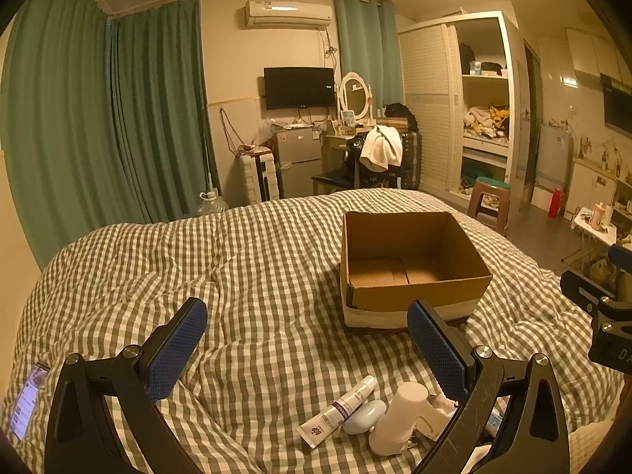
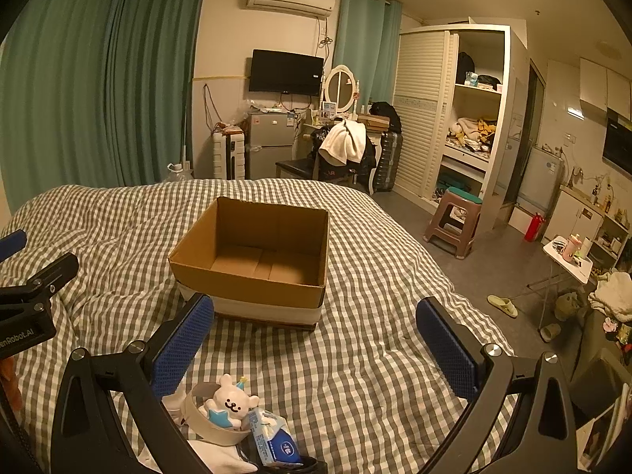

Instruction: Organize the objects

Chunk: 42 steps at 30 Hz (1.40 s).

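Observation:
An empty open cardboard box [image 1: 410, 268] sits on the checked bed cover [image 1: 256, 268]; it also shows in the right wrist view [image 2: 256, 252]. My left gripper [image 1: 308, 339] is open and empty, above the cover near a white tube [image 1: 339, 410], a pale blue oval case [image 1: 365, 416] and a white hair dryer [image 1: 407, 414]. My right gripper [image 2: 316, 343] is open and empty, in front of the box. Below it lie a white bear figure in a round holder [image 2: 227, 407] and a tissue pack [image 2: 272, 440].
A phone [image 1: 29, 403] lies at the bed's left edge. The other gripper shows at the frame edges [image 1: 604, 308] [image 2: 27, 300]. Beyond the bed are a chair with a towel [image 2: 343, 146], a stool [image 2: 454, 217], a folding table [image 2: 568, 260] and slippers [image 2: 501, 305].

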Available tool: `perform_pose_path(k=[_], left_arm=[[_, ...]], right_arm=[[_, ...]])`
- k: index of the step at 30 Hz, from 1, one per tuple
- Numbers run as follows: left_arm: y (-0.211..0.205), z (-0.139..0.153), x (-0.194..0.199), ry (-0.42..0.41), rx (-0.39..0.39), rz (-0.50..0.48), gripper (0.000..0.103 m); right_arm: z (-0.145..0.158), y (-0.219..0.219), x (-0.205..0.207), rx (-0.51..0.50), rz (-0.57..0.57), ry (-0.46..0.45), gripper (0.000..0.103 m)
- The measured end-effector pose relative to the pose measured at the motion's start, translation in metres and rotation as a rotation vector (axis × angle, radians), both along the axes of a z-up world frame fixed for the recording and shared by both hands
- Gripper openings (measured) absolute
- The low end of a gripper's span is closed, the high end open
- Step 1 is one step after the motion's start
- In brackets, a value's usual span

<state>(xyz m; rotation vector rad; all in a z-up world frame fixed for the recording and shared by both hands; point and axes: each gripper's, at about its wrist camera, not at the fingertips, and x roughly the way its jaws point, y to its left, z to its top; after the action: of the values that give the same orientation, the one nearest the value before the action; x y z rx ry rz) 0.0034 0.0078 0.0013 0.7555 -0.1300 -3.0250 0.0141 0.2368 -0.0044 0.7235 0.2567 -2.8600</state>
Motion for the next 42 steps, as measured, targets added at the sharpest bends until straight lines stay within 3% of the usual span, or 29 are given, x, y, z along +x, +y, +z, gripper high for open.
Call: perform_pose_path(k=[21, 27, 42], left_arm=[[0.000, -0.005, 0.001, -0.002, 0.013, -0.017, 0.103], [-0.003, -0.002, 0.003, -0.003, 0.061, -0.027, 0.103], [0.002, 0.006, 0.007, 0.021, 0.035, -0.050, 0.103]], right_arm=[[-0.002, -0.003, -0.002, 0.023, 0.044, 0.001, 0.103], [-0.001, -0.003, -0.001, 0.014, 0.082, 0.005, 0.103], [0.004, -0.004, 0.007, 0.016, 0.116, 0.031, 0.103]])
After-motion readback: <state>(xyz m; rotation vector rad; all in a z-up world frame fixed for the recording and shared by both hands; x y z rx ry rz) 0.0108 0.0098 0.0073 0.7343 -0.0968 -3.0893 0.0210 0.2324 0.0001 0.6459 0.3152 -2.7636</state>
